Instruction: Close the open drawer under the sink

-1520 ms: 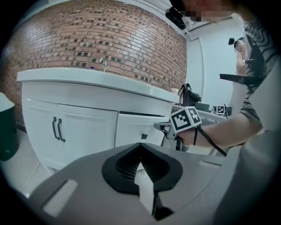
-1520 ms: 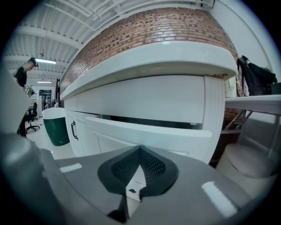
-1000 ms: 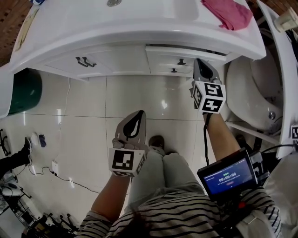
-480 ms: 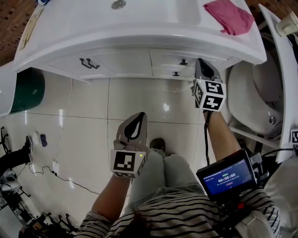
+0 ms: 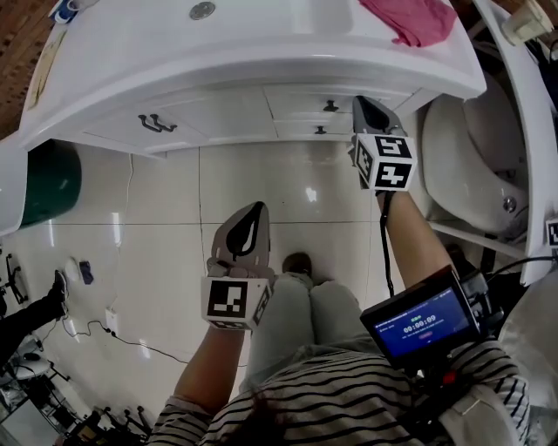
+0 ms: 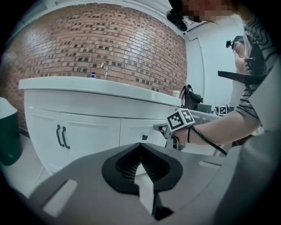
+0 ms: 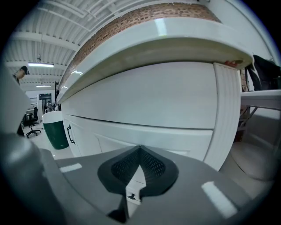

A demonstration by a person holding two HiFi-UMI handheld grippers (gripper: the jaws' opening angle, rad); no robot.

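The white vanity (image 5: pixel 218 65) under the sink has two small drawers at its right, each with a dark knob. The upper drawer (image 5: pixel 309 103) sits about flush with the cabinet front, with no dark gap above it. My right gripper (image 5: pixel 363 104) is shut with nothing in it, its tip against or just off that drawer's right end. In the right gripper view the drawer front (image 7: pixel 145 101) fills the frame just beyond the right gripper (image 7: pixel 140 148), and a lower knob (image 7: pixel 131 195) shows between the jaws. My left gripper (image 5: pixel 255 212) hangs shut and empty over the tiled floor, well short of the cabinet.
A dark green bin (image 5: pixel 44 179) stands left of the vanity. A white toilet (image 5: pixel 475 174) is close on the right. A pink cloth (image 5: pixel 410 19) lies on the countertop. The cabinet doors carry two black handles (image 5: pixel 150 124). A cable (image 5: pixel 131 340) runs over the floor tiles.
The upper drawer stood out with a dark gap above it and now lies in line with the cabinet front. My right gripper has gone forward with it. The left gripper has barely moved.
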